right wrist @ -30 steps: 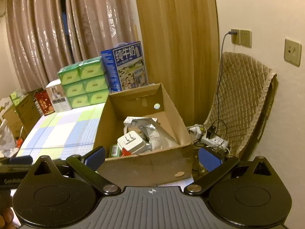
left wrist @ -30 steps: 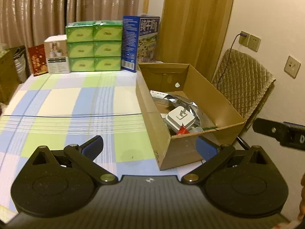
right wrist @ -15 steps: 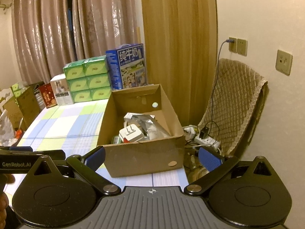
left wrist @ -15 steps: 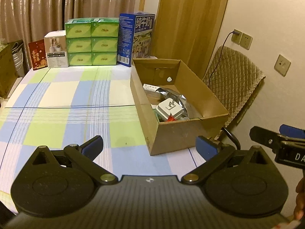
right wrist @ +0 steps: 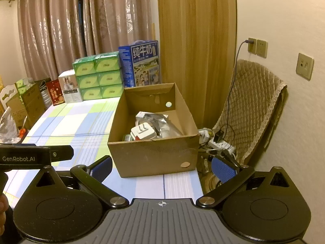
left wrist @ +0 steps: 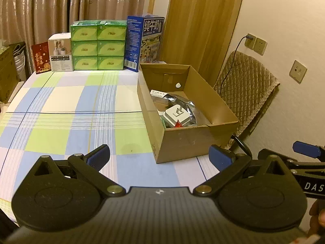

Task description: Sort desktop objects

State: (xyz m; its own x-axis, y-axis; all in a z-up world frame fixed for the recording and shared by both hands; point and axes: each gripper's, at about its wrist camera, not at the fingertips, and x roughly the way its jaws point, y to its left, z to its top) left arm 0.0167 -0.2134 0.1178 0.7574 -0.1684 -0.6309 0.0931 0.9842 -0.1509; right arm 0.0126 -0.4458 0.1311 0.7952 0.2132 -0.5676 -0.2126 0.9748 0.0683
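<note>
While above the table (left wrist: 61, 122) | left gripper (left wrist: 159, 155) wide apart, empty | right gripper (right wrist: 161, 167) wide apart, empty

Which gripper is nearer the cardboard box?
Right, marginally: it faces the box head-on. The left sits beside it, off the box's left corner. Both are open.

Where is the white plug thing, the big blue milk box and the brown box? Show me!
white plug (left wrist: 177, 115), left wrist view, on its top face beside the prongs.
blue milk box (right wrist: 140, 65), right wrist view, on its front face.
brown cardboard box (right wrist: 154, 158), right wrist view, on its near outer wall.
</note>
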